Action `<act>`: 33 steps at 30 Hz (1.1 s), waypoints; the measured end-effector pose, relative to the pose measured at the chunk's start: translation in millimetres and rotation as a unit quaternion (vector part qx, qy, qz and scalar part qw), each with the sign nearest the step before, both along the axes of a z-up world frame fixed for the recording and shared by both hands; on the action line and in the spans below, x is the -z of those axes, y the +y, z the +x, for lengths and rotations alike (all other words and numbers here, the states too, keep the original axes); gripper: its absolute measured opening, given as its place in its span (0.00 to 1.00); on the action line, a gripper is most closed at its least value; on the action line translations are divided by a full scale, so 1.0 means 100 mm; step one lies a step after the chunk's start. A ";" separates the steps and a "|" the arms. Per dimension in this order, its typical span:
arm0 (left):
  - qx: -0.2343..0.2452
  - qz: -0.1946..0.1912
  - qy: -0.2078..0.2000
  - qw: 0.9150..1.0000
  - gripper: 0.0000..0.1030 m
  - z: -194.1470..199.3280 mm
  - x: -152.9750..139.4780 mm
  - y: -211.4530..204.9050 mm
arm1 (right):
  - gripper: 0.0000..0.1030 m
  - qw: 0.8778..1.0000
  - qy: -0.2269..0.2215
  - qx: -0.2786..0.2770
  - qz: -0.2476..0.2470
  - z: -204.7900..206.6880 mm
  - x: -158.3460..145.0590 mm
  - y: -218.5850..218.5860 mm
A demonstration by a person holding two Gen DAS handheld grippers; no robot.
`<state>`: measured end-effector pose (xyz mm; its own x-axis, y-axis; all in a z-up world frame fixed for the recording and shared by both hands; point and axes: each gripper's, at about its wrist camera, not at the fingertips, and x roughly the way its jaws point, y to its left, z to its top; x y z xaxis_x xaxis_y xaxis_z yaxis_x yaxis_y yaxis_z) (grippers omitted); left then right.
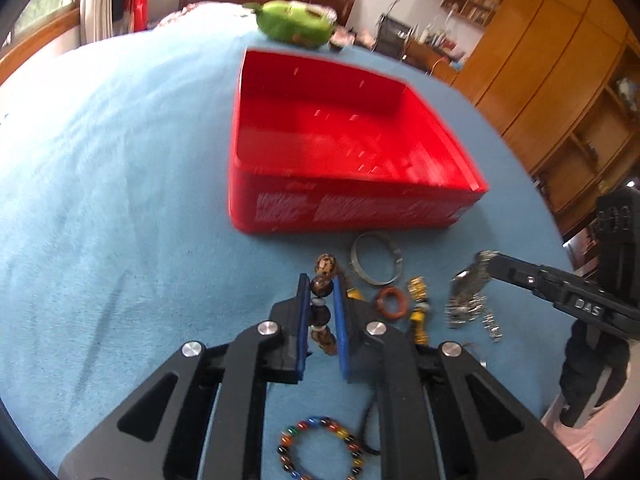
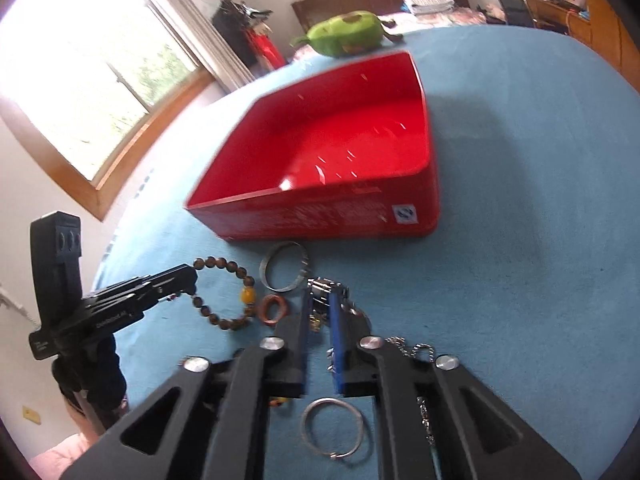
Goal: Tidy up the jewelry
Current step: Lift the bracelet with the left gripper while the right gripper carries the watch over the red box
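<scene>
An empty red tray [image 1: 436,200] [image 2: 400,220] stands on a blue cloth. My left gripper [image 1: 322,284] is shut on a brown bead bracelet [image 1: 323,286], which hangs as a loop from it in the right wrist view [image 2: 228,266]. My right gripper [image 2: 320,296] is shut on a silver metal watch [image 2: 322,286], seen dangling from the fingers in the left wrist view [image 1: 468,284]. In front of the tray lie a metal bangle [image 1: 376,262] [image 2: 286,266], a small reddish ring [image 1: 391,303] [image 2: 272,310] and a yellow bead piece [image 1: 418,308].
A multicoloured bead bracelet [image 1: 320,450] lies under my left gripper. A thin silver hoop [image 2: 332,432] and a chain [image 2: 420,350] lie under my right gripper. A green plush toy [image 1: 296,22] [image 2: 346,34] sits behind the tray. Wooden cabinets [image 1: 560,80] stand at the right.
</scene>
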<state>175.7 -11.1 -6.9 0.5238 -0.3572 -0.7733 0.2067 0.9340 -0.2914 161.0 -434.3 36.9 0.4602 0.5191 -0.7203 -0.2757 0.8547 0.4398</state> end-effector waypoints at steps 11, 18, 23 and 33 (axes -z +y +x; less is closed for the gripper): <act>0.003 -0.007 -0.027 1.000 0.10 -0.20 -0.26 -0.04 | 0.15 0.998 -0.001 -0.024 -0.050 0.03 0.03 0.24; 0.000 -0.011 -0.018 1.000 0.10 -0.17 -0.19 0.04 | 0.57 0.993 0.004 -0.026 -0.115 0.11 0.23 0.46; 0.004 -0.014 -0.019 1.000 0.10 -0.19 -0.18 0.09 | 0.60 0.987 0.015 -0.042 -0.157 0.23 0.39 0.62; 0.007 -0.019 -0.017 1.000 0.10 -0.19 -0.18 0.09 | 0.12 0.995 0.034 -0.044 -0.087 0.34 0.48 0.40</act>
